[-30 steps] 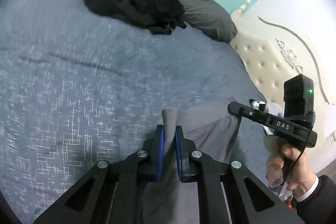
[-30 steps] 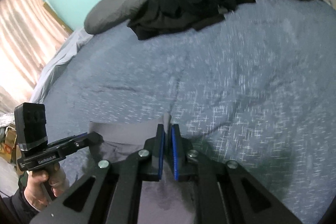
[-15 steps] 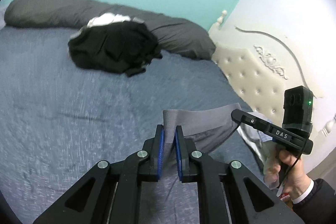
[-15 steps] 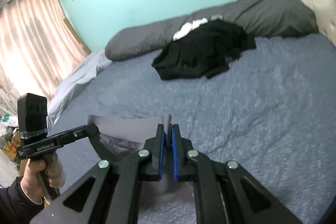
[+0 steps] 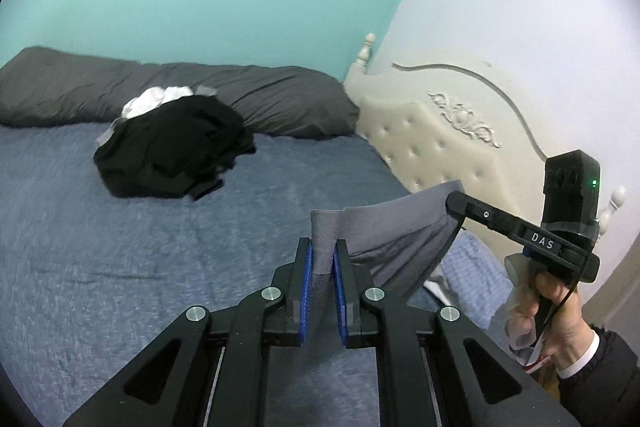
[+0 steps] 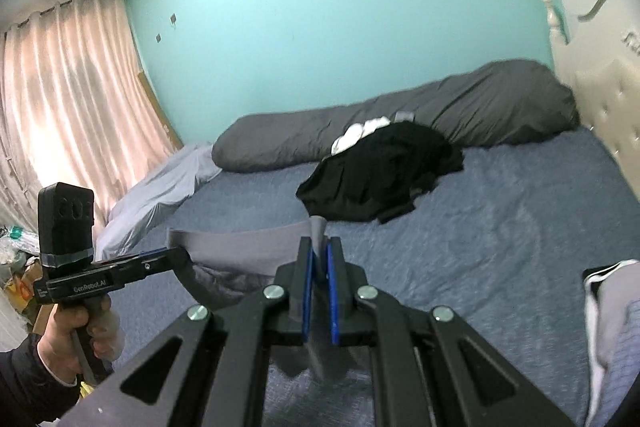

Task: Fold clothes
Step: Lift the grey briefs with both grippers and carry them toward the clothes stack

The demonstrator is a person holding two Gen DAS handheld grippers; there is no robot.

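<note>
A grey garment [image 5: 400, 227] hangs above the bed, its waistband stretched between my two grippers. In the left wrist view my left gripper [image 5: 323, 243] is shut on one end of the band, and the cloth stands up between the blue pads [image 5: 306, 267]. My right gripper [image 5: 454, 201], held by a hand at the right, pinches the other end. In the right wrist view my right gripper [image 6: 320, 242] is shut on the grey garment [image 6: 240, 247]. My left gripper [image 6: 180, 259] grips the far end there.
A pile of black clothes [image 5: 172, 155] with a white piece lies on the blue-grey bed cover [image 5: 120, 247] in front of a long dark grey pillow [image 5: 260, 99]. A cream tufted headboard [image 5: 432, 143] stands right. Pink curtains [image 6: 72, 99] hang left.
Both grippers have risen, lifting the grey garment off the bed. The waistband now hangs stretched in the air, and more of the walls shows in both views.
</note>
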